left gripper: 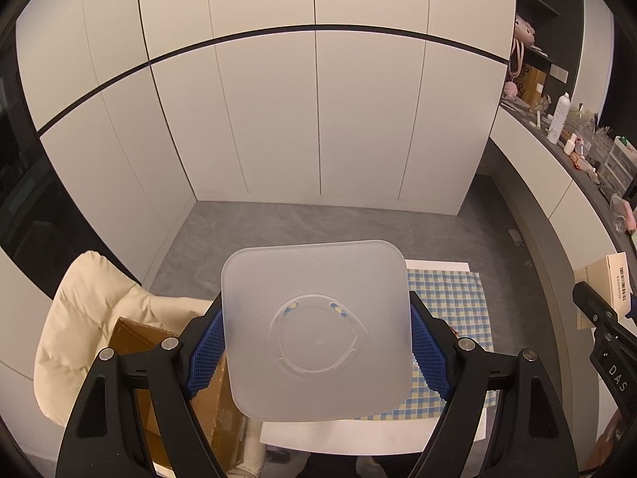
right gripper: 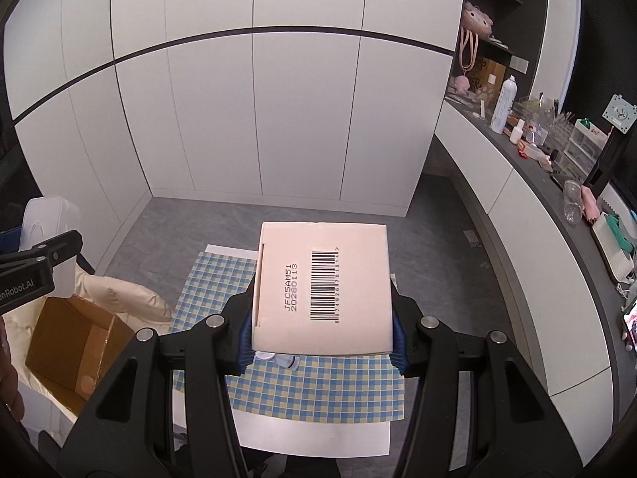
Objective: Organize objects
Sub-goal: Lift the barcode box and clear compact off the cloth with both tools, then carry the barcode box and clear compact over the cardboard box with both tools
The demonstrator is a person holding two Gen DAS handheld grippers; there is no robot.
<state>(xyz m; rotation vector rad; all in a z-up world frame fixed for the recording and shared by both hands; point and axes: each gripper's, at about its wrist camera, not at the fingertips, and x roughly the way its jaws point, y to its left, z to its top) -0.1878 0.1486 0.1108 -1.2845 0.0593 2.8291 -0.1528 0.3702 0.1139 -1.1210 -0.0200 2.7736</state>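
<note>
My left gripper (left gripper: pixel 316 342) is shut on a frosted translucent plastic container (left gripper: pixel 316 318), its square base facing the camera, held above the checked cloth (left gripper: pixel 458 302). The blue pads (left gripper: pixel 207 346) press its two sides. My right gripper (right gripper: pixel 322 334) is shut on a pale cardboard box (right gripper: pixel 322 286) with a barcode, held above the checked cloth (right gripper: pixel 318 382). Under the box a small white cap and a pale bottle (right gripper: pixel 286 359) lie on the cloth. The left gripper (right gripper: pixel 40 263) and its container (right gripper: pixel 45 215) show at the left edge of the right wrist view.
An open brown carton (right gripper: pixel 75 354) sits on a cream padded jacket (left gripper: pixel 79 318) to the left of the white table (right gripper: pixel 310 434). White wardrobe doors (left gripper: pixel 318 119) stand ahead. A cluttered dark counter (right gripper: pixel 537 147) runs along the right. A hand (right gripper: pixel 8 382) shows at the left edge.
</note>
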